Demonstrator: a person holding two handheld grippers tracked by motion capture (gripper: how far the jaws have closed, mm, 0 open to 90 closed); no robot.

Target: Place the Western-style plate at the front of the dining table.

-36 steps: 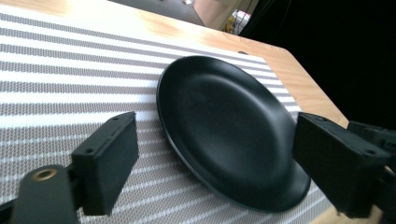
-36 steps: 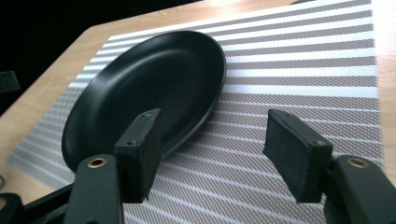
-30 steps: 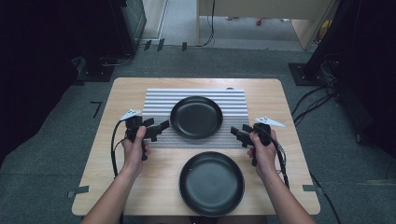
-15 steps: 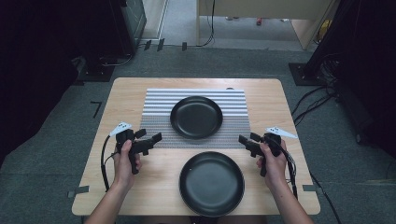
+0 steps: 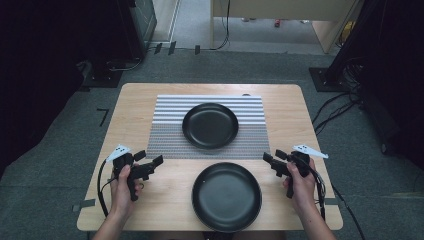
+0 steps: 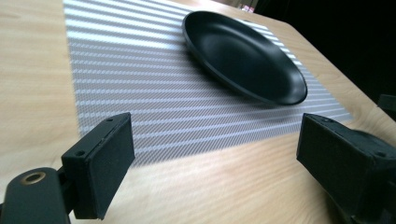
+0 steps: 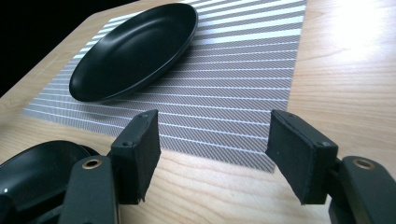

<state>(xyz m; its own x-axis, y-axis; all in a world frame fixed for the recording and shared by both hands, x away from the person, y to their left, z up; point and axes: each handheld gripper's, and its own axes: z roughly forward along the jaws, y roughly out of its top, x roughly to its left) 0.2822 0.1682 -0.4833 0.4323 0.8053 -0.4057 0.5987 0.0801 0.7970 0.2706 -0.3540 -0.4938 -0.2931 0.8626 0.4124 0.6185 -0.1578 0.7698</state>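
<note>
Two black plates rest on a light wooden table (image 5: 130, 115). The far plate (image 5: 210, 125) (image 6: 243, 51) (image 7: 135, 49) sits on a grey striped placemat (image 5: 170, 130) (image 6: 140, 79) (image 7: 243, 79). The near plate (image 5: 226, 196) (image 7: 32, 172) lies on bare wood by the front edge. My left gripper (image 5: 150, 165) (image 6: 215, 163) is held open over the wood left of the near plate, nothing between its jaws. My right gripper (image 5: 272, 160) (image 7: 212, 158) is open too, to the right of the near plate and holding nothing.
The table stands on grey carpet. Cables (image 5: 345, 100) run along the floor at the right, and dark equipment (image 5: 135, 25) stands behind the table at the left. Bare wood lies on both sides of the placemat.
Both hands have drawn back toward the front edge of the table and apart, away from the far plate. Both grippers have stayed open, and the plates have not moved.
</note>
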